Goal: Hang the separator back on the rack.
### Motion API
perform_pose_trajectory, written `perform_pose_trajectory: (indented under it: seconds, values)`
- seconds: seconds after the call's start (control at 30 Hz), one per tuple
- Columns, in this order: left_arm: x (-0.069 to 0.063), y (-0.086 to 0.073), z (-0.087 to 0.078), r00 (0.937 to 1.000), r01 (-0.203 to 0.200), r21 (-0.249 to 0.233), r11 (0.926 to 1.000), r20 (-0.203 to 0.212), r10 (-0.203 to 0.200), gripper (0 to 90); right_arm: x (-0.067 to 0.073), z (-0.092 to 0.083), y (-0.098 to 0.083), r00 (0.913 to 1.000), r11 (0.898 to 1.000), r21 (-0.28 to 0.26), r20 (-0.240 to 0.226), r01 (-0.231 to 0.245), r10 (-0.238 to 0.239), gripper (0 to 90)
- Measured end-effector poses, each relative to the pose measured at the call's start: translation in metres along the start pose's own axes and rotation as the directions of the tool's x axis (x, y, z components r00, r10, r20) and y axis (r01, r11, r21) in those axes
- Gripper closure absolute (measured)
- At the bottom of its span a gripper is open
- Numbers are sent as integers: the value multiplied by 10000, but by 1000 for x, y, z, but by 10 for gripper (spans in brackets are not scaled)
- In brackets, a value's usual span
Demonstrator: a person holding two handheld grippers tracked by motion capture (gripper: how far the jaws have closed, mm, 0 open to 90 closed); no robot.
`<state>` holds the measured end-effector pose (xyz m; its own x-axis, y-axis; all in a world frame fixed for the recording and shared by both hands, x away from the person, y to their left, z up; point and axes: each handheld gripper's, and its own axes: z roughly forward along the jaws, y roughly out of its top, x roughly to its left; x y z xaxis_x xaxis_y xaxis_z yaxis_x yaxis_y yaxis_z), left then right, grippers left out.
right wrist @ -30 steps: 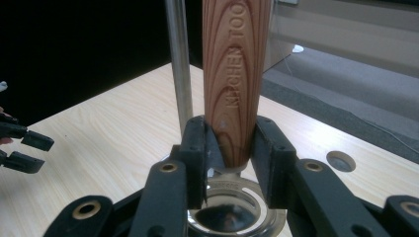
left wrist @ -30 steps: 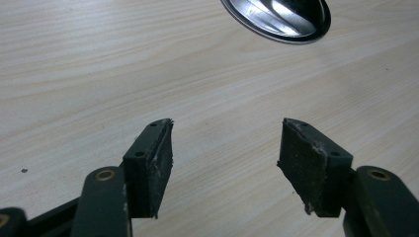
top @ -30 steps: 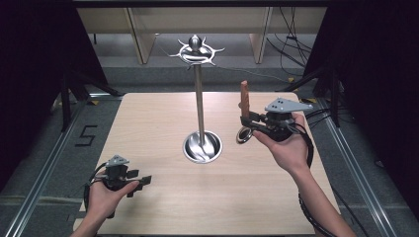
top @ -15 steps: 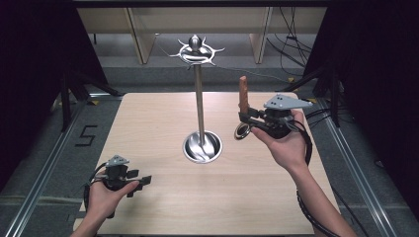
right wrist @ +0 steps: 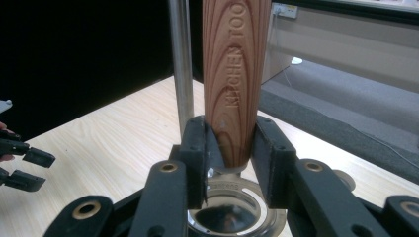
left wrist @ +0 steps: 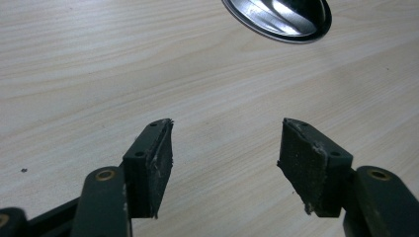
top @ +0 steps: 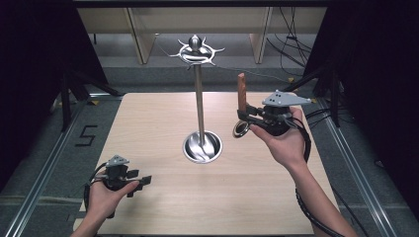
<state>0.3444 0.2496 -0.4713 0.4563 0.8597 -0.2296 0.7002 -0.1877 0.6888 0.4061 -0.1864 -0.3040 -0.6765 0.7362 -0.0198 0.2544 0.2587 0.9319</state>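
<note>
The table in front of me is pale wood, with one dark speck on its grain. Grey floor lies around it, marked with a black 5 to my left. A metal rail runs along that side. Black curtains hang on both sides. Past the far edge stand pale panels, with cables near the right one.

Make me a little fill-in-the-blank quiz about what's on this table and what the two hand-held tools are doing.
1. The right tool is shut on a utensil's ____ handle, which stands upright.
2. The left tool has its jaws ____ over the bare table.
3. A tall metal stand rises from a round ____ in the table's middle.

Missing words: wooden; open; base
</note>
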Motion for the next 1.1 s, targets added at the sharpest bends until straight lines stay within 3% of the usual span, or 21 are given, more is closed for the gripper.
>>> perform_pose_trajectory:
  seconds: [0.17,0.43,0.57,0.6,0.83,0.87,0.93,0.97,1.1]
  values:
    - [0,0,0,10000,2,1,10000,10,-2,368,2,2,2,9997,9997,-33,-113,-221,221,697]
    - [0,0,0,10000,-5,-24,10000,9,5,368,2,4,7,9998,9999,-51,-128,155,-156,697]
    - [1,0,-1,9999,-150,99,9998,75,149,368,5,4,9,10000,10000,-27,-17,-95,95,697]
    - [1,0,-2,9998,-184,127,9998,73,183,368,3,5,10,9998,9998,-93,-13,200,-200,697]
    - [2,0,-2,9998,-201,137,9997,57,200,368,6,5,13,9999,10000,-34,-160,32,-32,697]
    - [1,0,-2,9998,-202,132,9997,59,201,368,4,6,14,9993,9993,-128,-132,337,-339,697]
    - [1,0,-2,9998,-204,117,9997,44,203,367,6,6,14,9998,9999,-95,-213,46,-48,697]
    - [0,0,0,10000,12,-98,10000,-24,-12,368,6,7,15,9996,9999,-120,-265,105,-108,697]
    - [0,0,0,10000,9,-87,10000,-7,-9,368,7,8,16,9997,9998,-134,-190,145,-147,697]
